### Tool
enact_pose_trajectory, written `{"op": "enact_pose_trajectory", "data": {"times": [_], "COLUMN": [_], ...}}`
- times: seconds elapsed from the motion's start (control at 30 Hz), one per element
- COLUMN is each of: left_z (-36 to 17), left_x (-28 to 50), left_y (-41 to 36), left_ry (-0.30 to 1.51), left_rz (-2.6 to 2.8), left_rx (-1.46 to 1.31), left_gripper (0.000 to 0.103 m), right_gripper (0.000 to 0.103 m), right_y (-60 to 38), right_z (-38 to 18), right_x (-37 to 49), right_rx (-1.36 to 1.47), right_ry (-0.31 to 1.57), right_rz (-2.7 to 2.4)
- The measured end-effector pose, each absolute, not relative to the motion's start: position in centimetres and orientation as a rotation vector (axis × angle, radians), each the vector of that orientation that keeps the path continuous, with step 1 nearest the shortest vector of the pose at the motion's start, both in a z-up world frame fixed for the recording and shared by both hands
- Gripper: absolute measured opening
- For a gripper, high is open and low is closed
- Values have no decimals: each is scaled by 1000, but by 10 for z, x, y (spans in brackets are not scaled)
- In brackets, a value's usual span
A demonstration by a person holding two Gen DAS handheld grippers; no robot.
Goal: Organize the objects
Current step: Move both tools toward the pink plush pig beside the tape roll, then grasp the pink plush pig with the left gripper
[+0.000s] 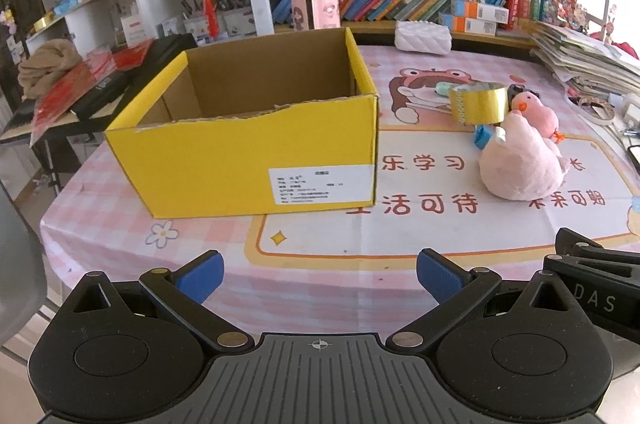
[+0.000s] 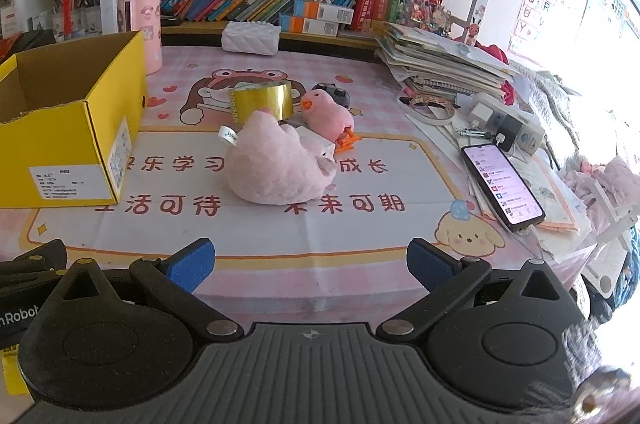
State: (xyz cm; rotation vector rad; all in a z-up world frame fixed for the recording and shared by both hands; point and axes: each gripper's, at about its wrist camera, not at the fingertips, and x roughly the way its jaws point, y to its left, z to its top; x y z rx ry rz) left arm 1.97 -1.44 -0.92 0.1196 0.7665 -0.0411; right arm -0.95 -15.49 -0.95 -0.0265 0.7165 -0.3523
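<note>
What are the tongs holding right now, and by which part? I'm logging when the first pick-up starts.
Nothing is held. The left tongs and right tongs are both open, above the table's near edge, short of the pink plush toy and the yellow box.

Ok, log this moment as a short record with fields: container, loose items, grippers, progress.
container: yellow box, open top, no items visible inside
loose items: large pink plush, small pink duck plush, gold tape roll, clustered on the table mat to the right of the box
left gripper: open, holding nothing, facing the box
right gripper: open, holding nothing, facing the plush
progress: nothing packed yet
</note>
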Motion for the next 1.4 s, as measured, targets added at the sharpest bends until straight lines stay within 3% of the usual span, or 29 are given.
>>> {"op": "enact_pose_trajectory", "data": {"times": [1.4], "left_z": [-14], "left_x": [93], "left_y": [-134], "left_ry": [766], "left_rz": [-221], "left_rx": [62], "left_gripper": [103], "right_gripper": [96], "right_y": [-283], "right_z": [4], "right_x": [45], "right_rx": [-6], "right_ry": [616], "right_rz": [-356]}}
